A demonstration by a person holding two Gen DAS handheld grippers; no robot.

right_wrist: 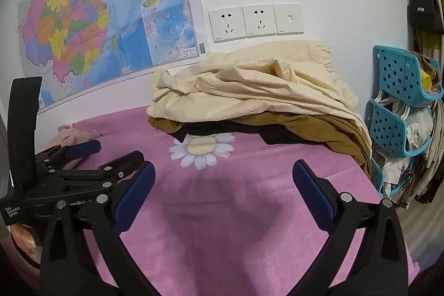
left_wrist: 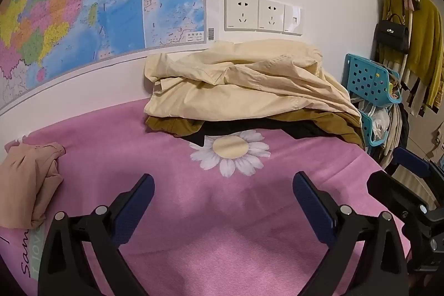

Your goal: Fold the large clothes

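Note:
A heap of large clothes lies against the wall at the far side of a pink bedsheet (left_wrist: 222, 212): a cream garment (left_wrist: 236, 82) on top, an olive-brown one (left_wrist: 327, 121) under it, and a black one (left_wrist: 230, 129) at the bottom. The heap also shows in the right wrist view (right_wrist: 249, 85). My left gripper (left_wrist: 223, 199) is open and empty, well short of the heap. My right gripper (right_wrist: 223, 193) is open and empty beside it. Each shows in the other's view: the right gripper (left_wrist: 388, 171) and the left gripper (right_wrist: 108, 154).
A crumpled peach garment (left_wrist: 30, 179) lies at the left of the sheet. A daisy print (left_wrist: 230, 151) marks the sheet before the heap. Blue plastic baskets (right_wrist: 399, 101) and hanging clothes (left_wrist: 421, 52) stand at the right. A map (left_wrist: 83, 4) and wall sockets (left_wrist: 260, 14) are behind.

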